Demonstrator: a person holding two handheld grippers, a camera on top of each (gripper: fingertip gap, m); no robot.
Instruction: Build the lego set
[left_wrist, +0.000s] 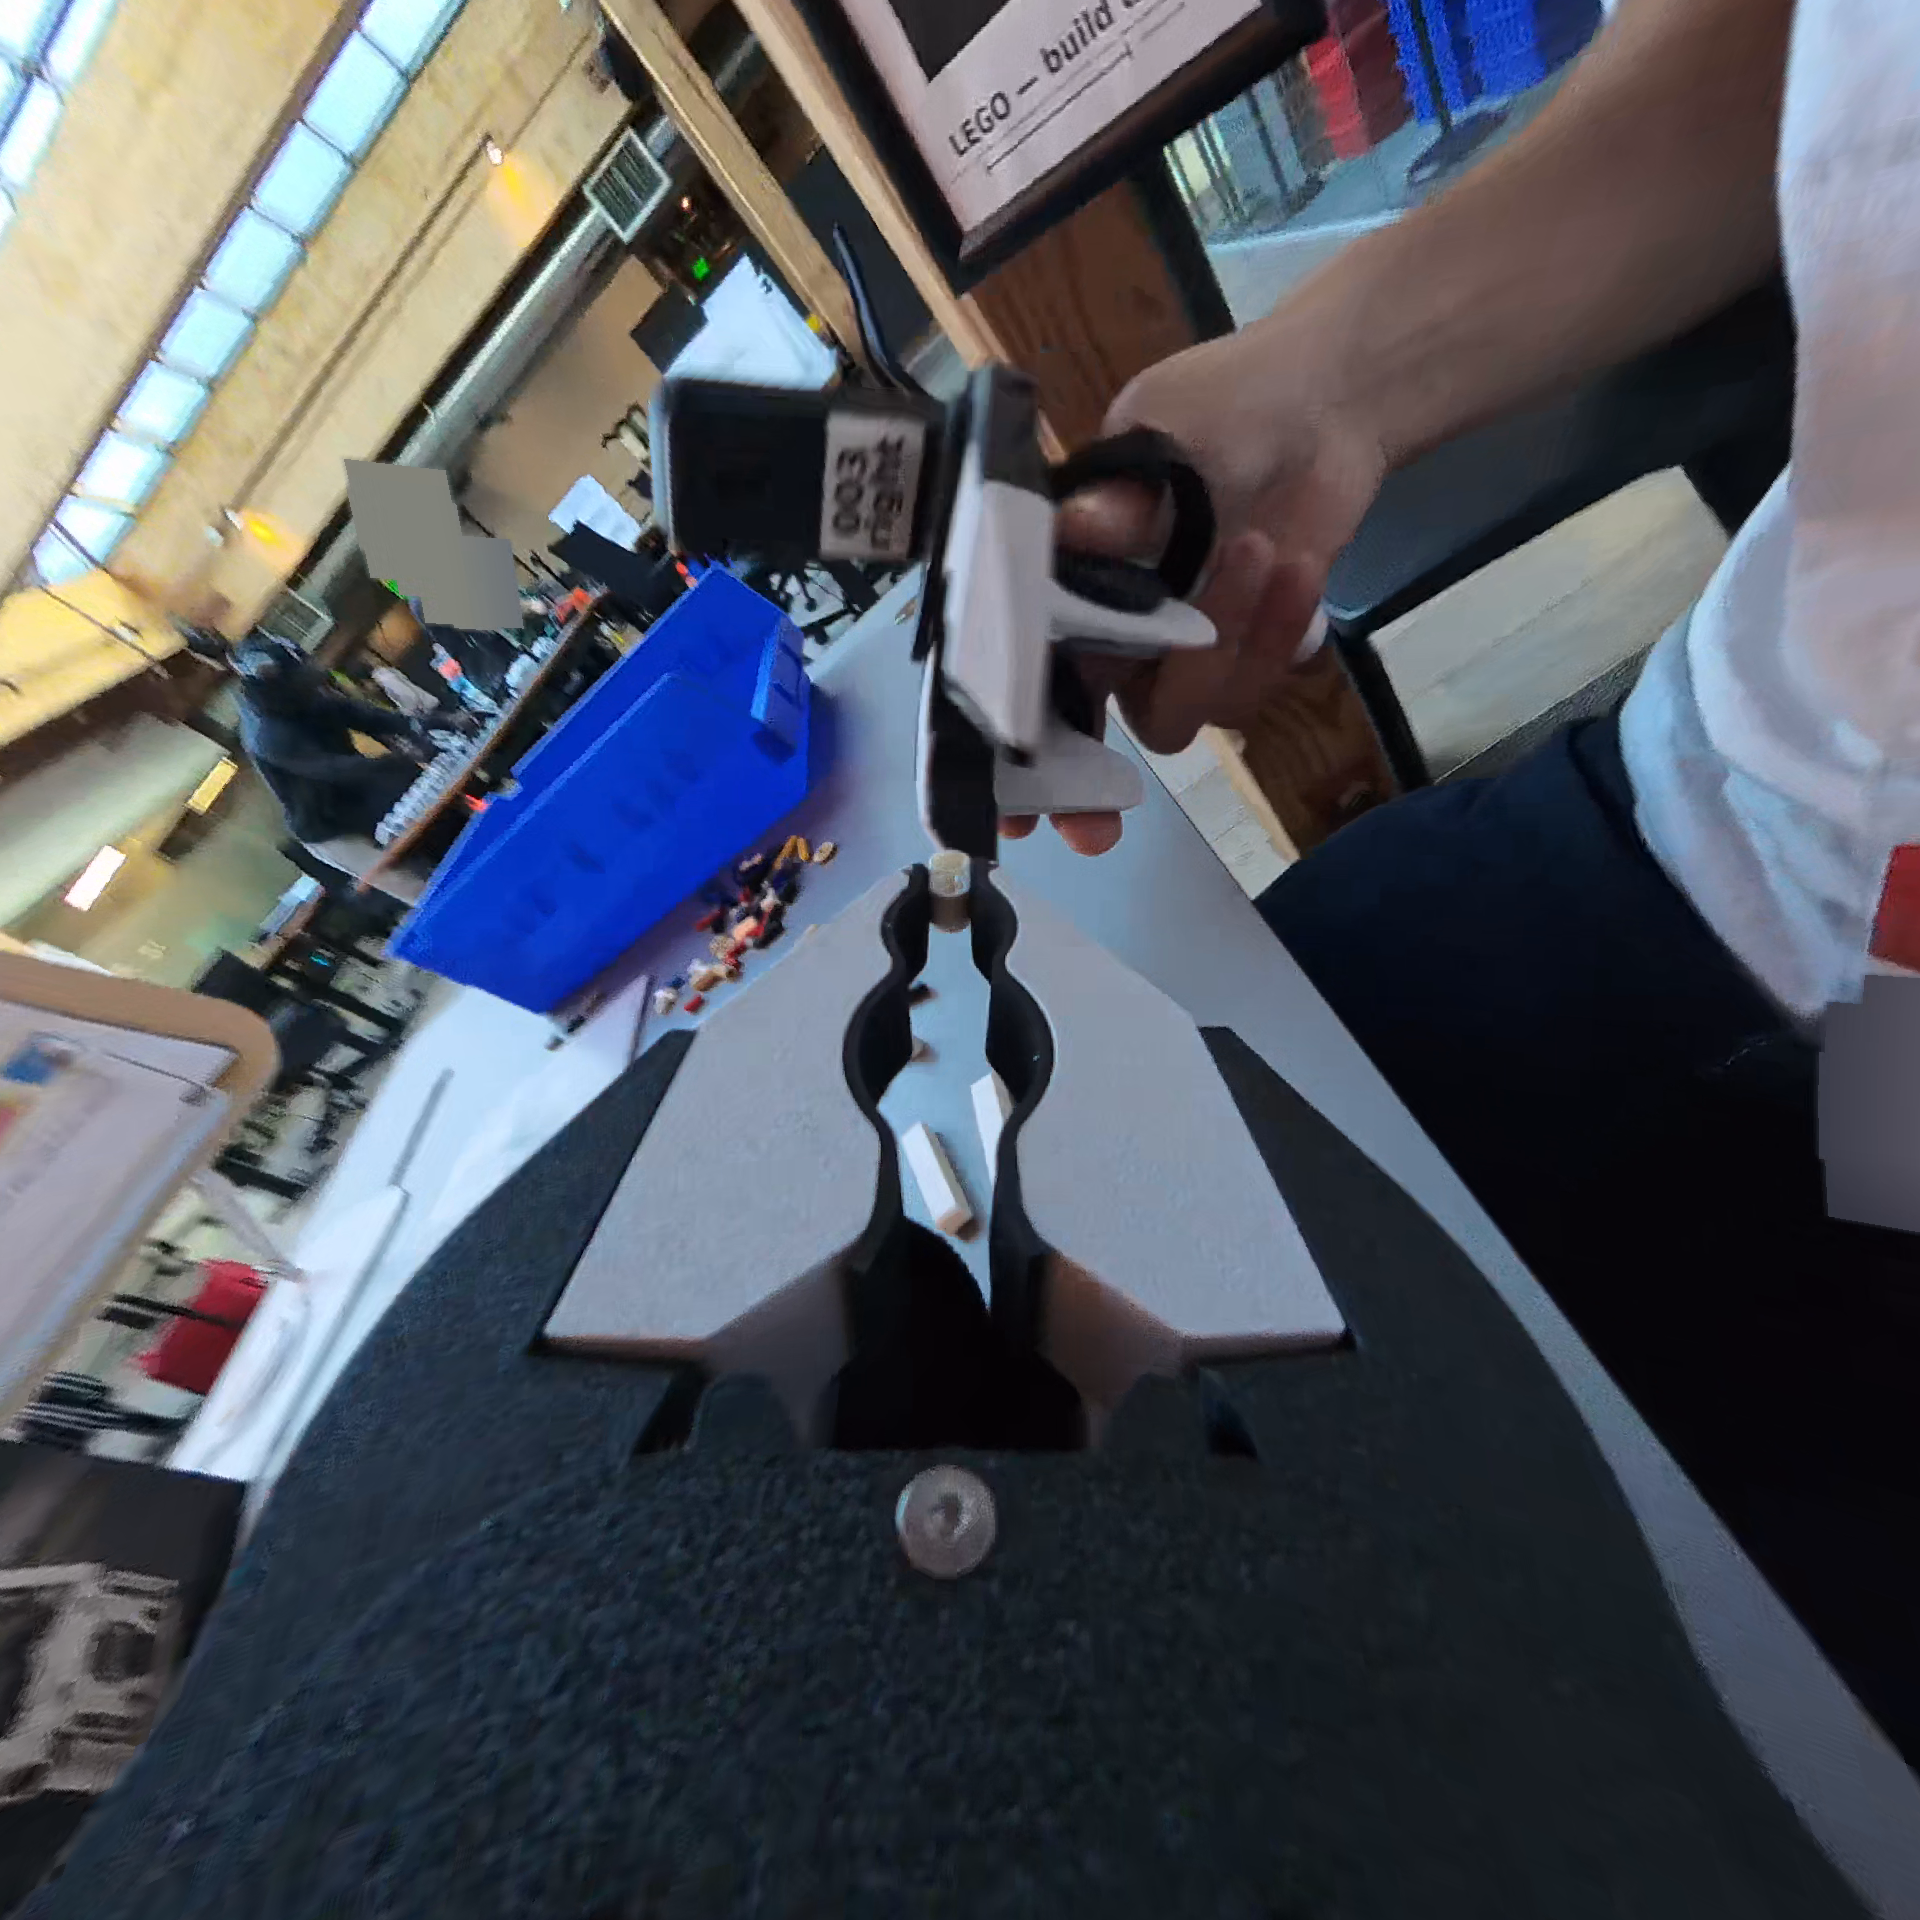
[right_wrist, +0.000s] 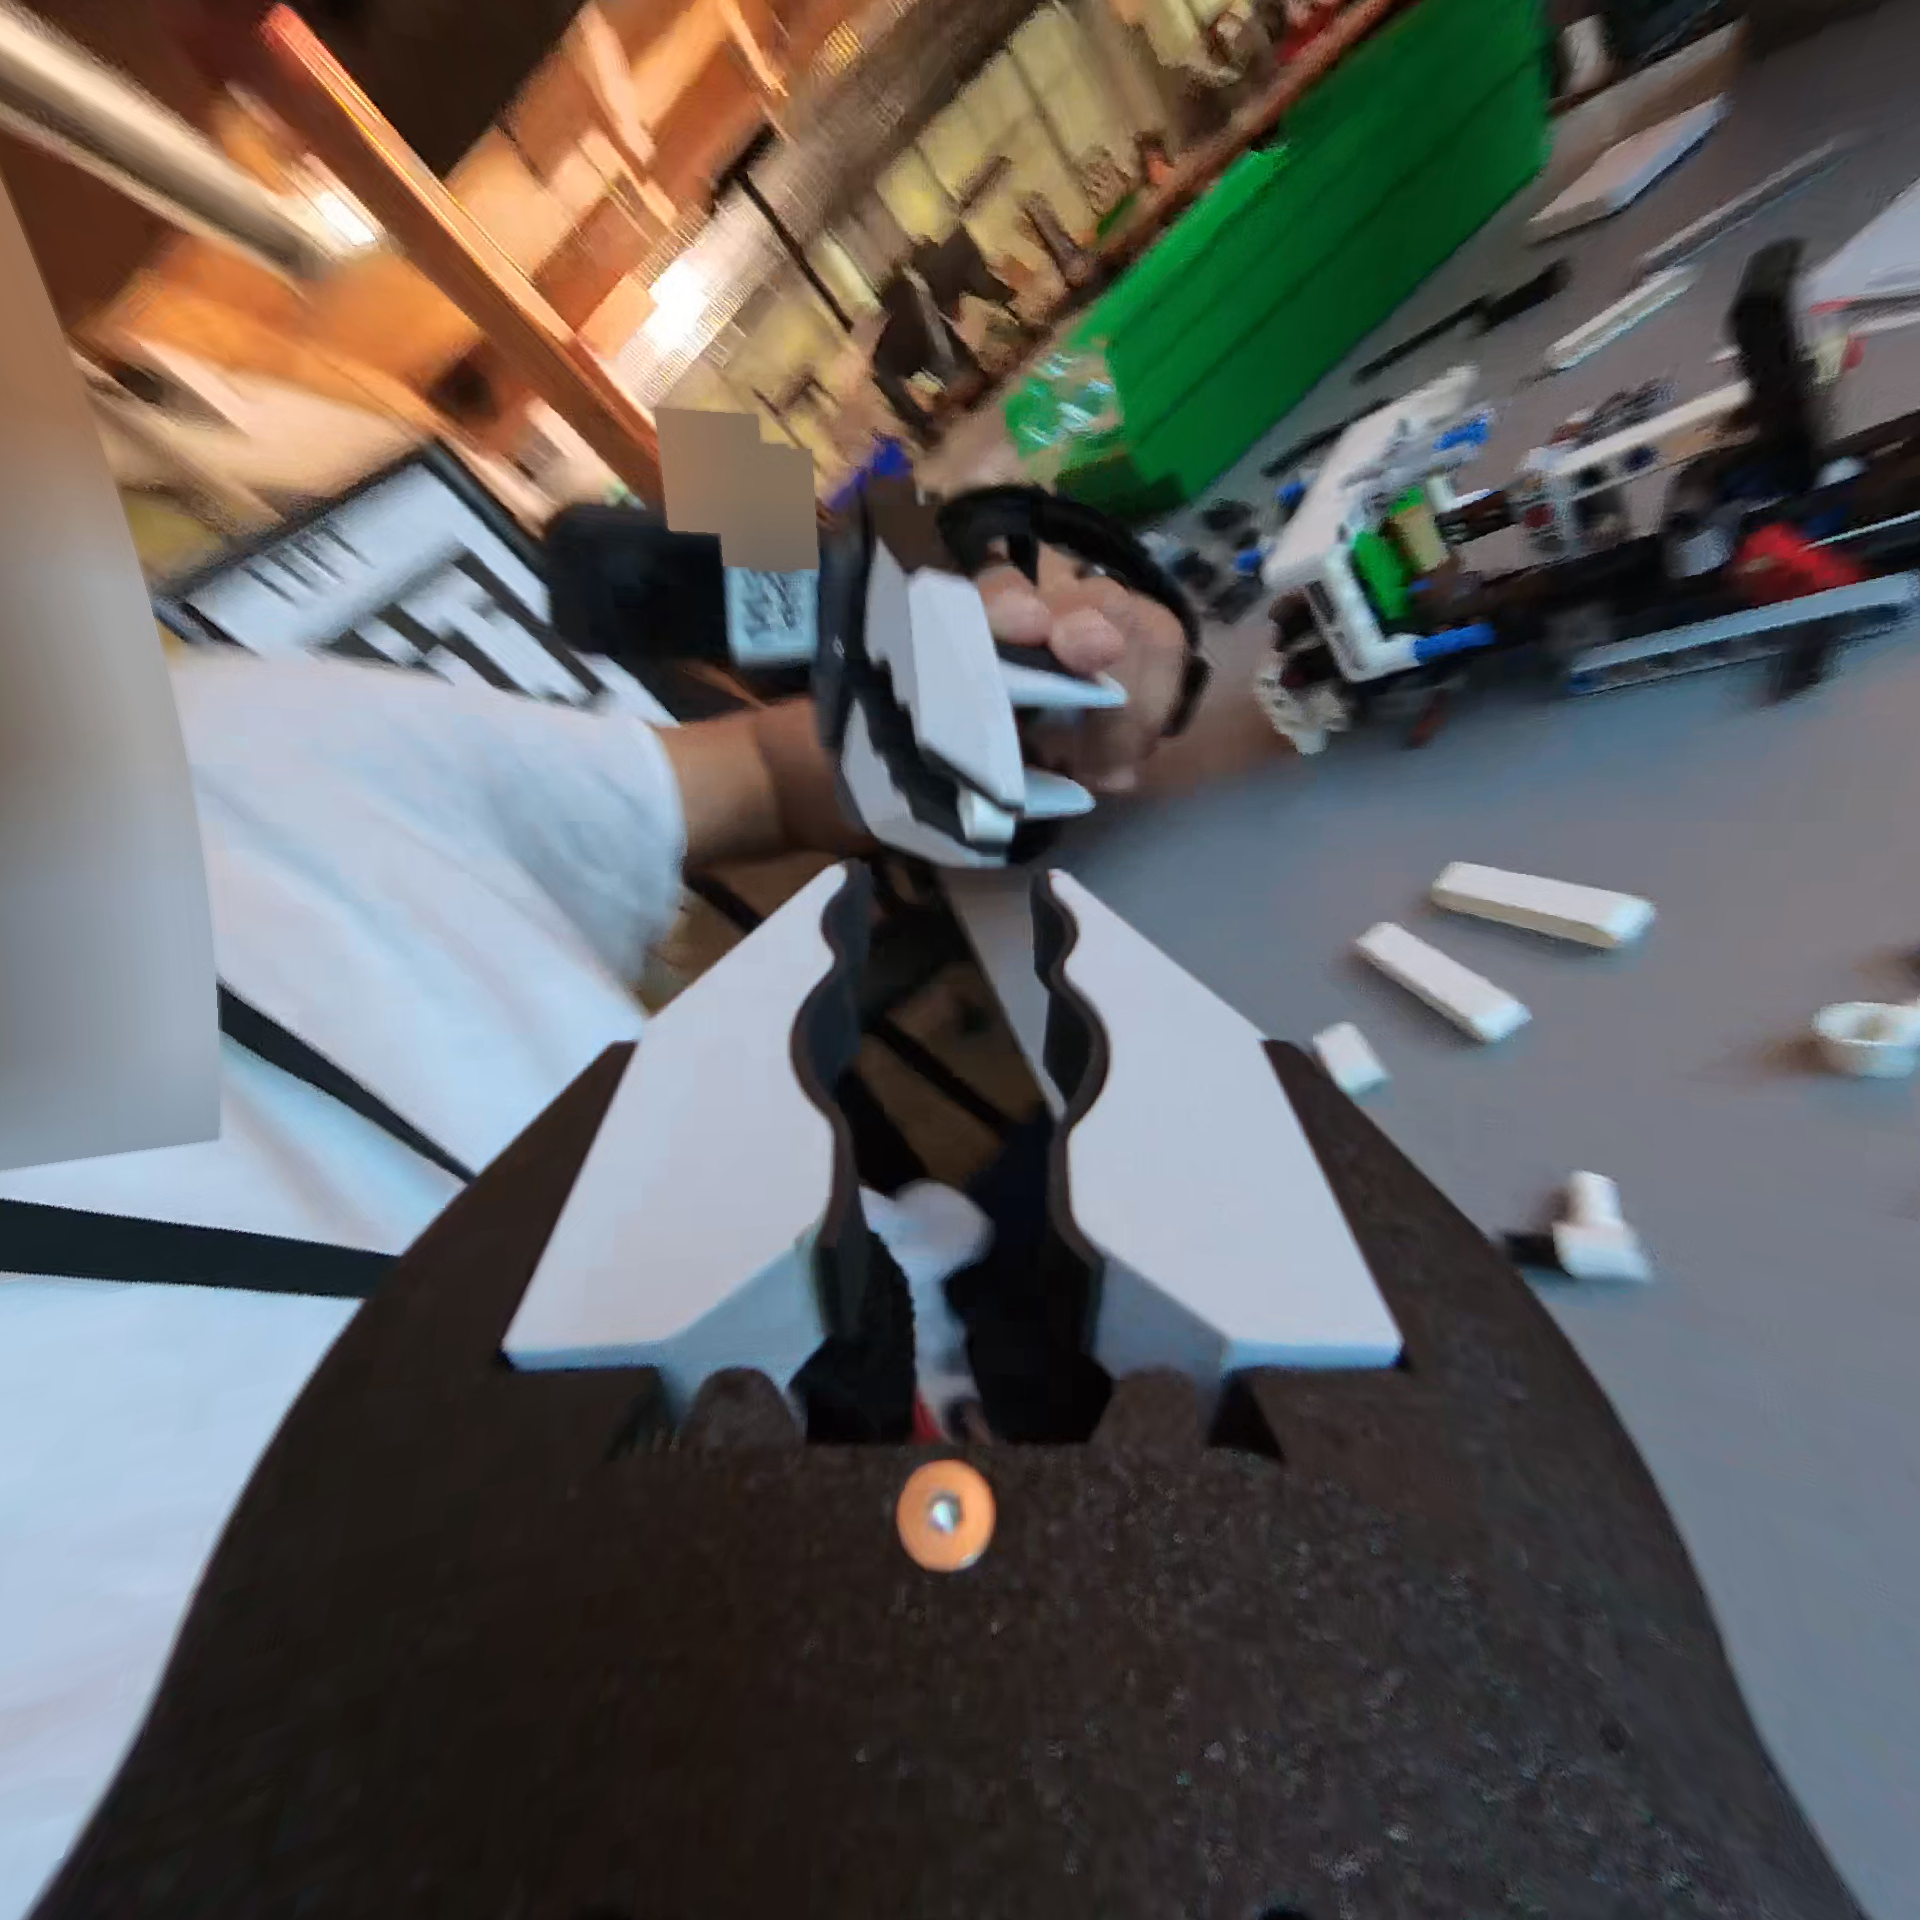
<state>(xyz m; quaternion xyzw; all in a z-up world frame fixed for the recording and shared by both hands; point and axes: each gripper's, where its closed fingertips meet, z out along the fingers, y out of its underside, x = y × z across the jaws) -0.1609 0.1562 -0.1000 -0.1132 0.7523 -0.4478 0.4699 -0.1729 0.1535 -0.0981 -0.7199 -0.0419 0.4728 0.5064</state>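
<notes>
Scanning the left wrist view from nine o'clock, a blue bin (left_wrist: 623, 800) sits on the grey table (left_wrist: 1195, 883), with loose lego pieces (left_wrist: 753, 920) scattered at its foot. At centre the left gripper (left_wrist: 948, 899) is clenched on a small round tan piece (left_wrist: 948, 883) held at its tips. Just above, toward one o'clock, the right gripper (left_wrist: 961, 821) points down at that piece; I cannot tell whether it grips anything. The step looks like mating or handing over a part in mid-air. Next, the tips need careful alignment. White bricks (right_wrist: 1439, 977) lie at three o'clock in the right wrist view.
</notes>
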